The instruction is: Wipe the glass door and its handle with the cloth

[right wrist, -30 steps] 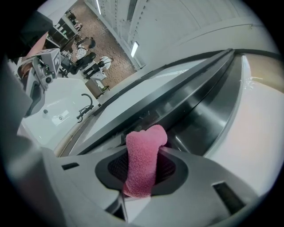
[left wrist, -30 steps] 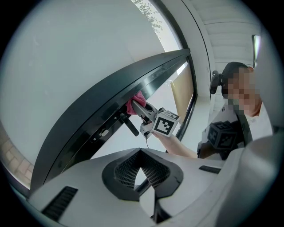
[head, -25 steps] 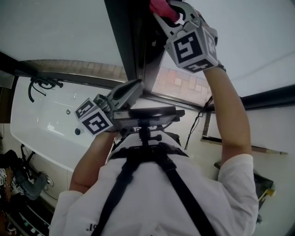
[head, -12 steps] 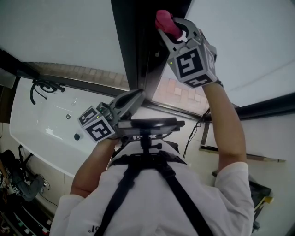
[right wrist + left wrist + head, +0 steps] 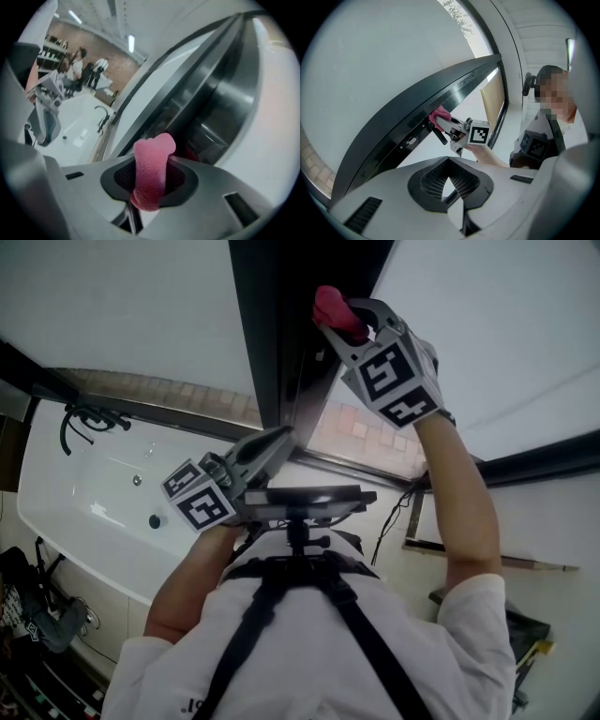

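Nearest the person, the left gripper (image 5: 274, 444) hangs idle, its jaws drawn together on nothing. Higher up, the right gripper (image 5: 342, 320) is clamped on the pink cloth (image 5: 335, 306), pressing it against the dark frame (image 5: 281, 334) of the glass door, right beside the black handle (image 5: 439, 136). I'd judge the wiping to be midway, with the handle likely next, though the glass itself gives no sign either way.

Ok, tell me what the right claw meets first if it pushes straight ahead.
The pink cloth in the right claw leads and would press into the dark door frame; they look nearly touching, though depth is unclear.
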{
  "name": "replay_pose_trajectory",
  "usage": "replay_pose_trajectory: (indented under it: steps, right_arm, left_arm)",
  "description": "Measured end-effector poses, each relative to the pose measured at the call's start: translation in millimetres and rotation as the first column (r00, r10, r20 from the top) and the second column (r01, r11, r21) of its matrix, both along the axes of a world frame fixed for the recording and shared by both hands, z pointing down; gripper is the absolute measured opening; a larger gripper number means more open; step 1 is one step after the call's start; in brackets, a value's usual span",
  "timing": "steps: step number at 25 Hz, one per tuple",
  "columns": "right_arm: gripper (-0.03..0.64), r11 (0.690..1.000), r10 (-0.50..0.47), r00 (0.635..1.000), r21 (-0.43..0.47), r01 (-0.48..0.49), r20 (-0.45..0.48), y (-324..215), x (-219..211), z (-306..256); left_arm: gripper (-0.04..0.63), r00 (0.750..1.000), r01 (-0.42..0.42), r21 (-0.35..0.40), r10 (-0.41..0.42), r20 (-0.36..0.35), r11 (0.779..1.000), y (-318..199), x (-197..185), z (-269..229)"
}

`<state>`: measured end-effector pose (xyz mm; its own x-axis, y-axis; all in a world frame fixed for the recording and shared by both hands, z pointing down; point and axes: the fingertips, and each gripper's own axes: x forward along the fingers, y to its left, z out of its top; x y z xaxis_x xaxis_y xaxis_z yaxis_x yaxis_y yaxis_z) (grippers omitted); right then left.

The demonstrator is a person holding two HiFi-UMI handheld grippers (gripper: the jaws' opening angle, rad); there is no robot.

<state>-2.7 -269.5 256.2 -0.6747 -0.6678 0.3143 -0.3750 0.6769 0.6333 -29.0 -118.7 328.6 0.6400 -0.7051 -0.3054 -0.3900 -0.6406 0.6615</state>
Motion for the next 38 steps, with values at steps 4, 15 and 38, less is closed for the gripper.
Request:
replay_pose_trajectory:
  steps: [4, 15, 38]
  right_arm:
    - [0.101, 0.992, -0.011, 0.997, -0.121, 0.020, 0.075, -2, 1, 1]
    - [0.101, 0.990, 0.021, 0.997, -0.140, -0.010, 0.079, -1, 2, 4]
    - [0.103, 0.992, 0.126, 0.992, -0.028, -0.126, -0.006, 23, 69, 23]
  left_arm:
    - [-0.008, 1.000, -0.007, -0.003, 0.007, 0.002, 1.000, 0, 1, 0]
    - [-0.008, 0.999, -0.036, -0.008, 0.036, 0.005, 0.999, -2, 5, -2]
    - [-0.008, 0.997, -0.079, -0.015, 0.079, -0.008, 0.997, -2, 14, 4]
